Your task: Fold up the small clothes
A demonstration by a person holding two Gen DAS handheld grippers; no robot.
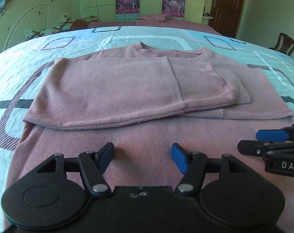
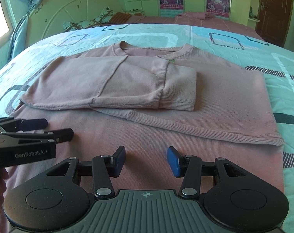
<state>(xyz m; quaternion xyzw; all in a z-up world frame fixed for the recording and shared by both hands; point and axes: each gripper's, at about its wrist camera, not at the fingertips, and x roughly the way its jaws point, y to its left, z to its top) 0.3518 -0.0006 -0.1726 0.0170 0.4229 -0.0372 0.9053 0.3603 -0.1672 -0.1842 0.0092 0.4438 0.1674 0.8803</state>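
A pink knit sweater [image 1: 112, 89] lies flat on the bed, neckline at the far side, both sleeves folded across its chest. It also shows in the right wrist view [image 2: 215, 104]. My left gripper [image 1: 143, 158] is open and empty, hovering over the sweater's near hem area. My right gripper [image 2: 146, 161] is open and empty too, over the lower body of the sweater beside the left one. The right gripper appears at the right edge of the left wrist view [image 1: 263, 141], and the left gripper at the left edge of the right wrist view [image 2: 49, 129].
The bed has a light blue patterned sheet [image 1: 127, 35] and a pink sheet [image 2: 156, 19] beyond it. A white headboard [image 2: 73, 11] and pillows [image 2: 84, 24] stand at the far left. A folded pink item [image 2: 203, 15], wardrobe and brown door [image 1: 227, 5] lie behind; a chair [image 1: 283, 43] at right.
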